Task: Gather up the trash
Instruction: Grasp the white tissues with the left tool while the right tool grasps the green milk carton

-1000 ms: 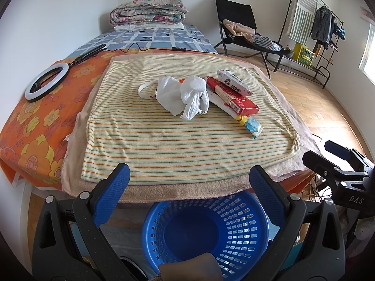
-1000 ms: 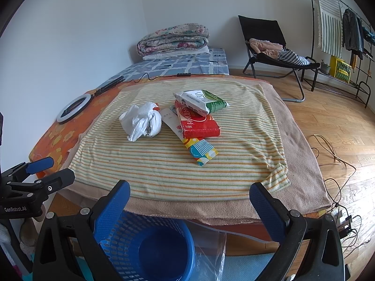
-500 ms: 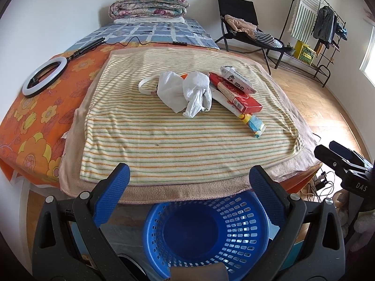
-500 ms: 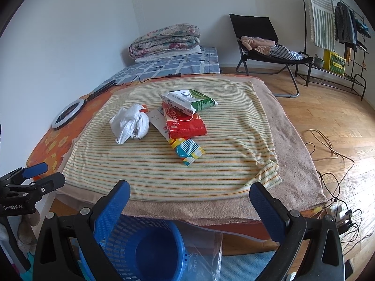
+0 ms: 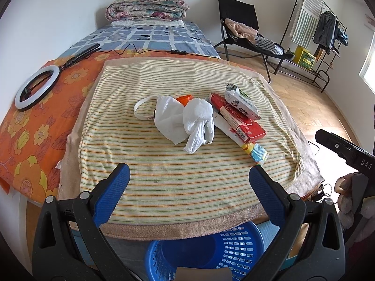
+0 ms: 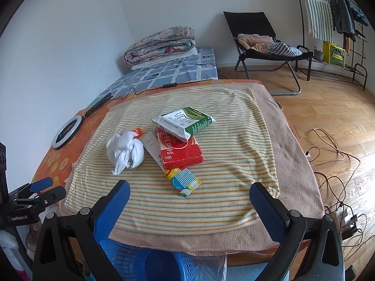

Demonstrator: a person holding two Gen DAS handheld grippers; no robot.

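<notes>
Trash lies in the middle of a striped towel point(image 5: 178, 171) on a table: a crumpled white plastic bag point(image 5: 185, 121) point(image 6: 125, 152), a red box point(image 5: 239, 121) point(image 6: 180, 149), a white and green packet point(image 5: 241, 100) point(image 6: 185, 121) on top of it, a long colourful wrapper point(image 5: 256, 152) point(image 6: 182, 180) and a white strap loop point(image 5: 143, 110). A blue basket point(image 5: 206, 255) point(image 6: 145, 264) stands on the floor below the table's near edge. My left gripper point(image 5: 189, 182) is open and empty over the towel's near edge. My right gripper point(image 6: 189, 199) is open and empty too.
A ring light point(image 5: 37, 89) lies on the orange flowered cloth at the left. A bed with a folded quilt point(image 5: 147, 7) is behind the table. A black chair point(image 6: 262, 46) and clothes rack point(image 6: 335, 23) stand at the right. Cables point(image 6: 332, 164) lie on the wooden floor.
Both grippers have risen and moved forward toward the table; the trash looks nearer and the basket has dropped lower in both views. Both grippers stay open.
</notes>
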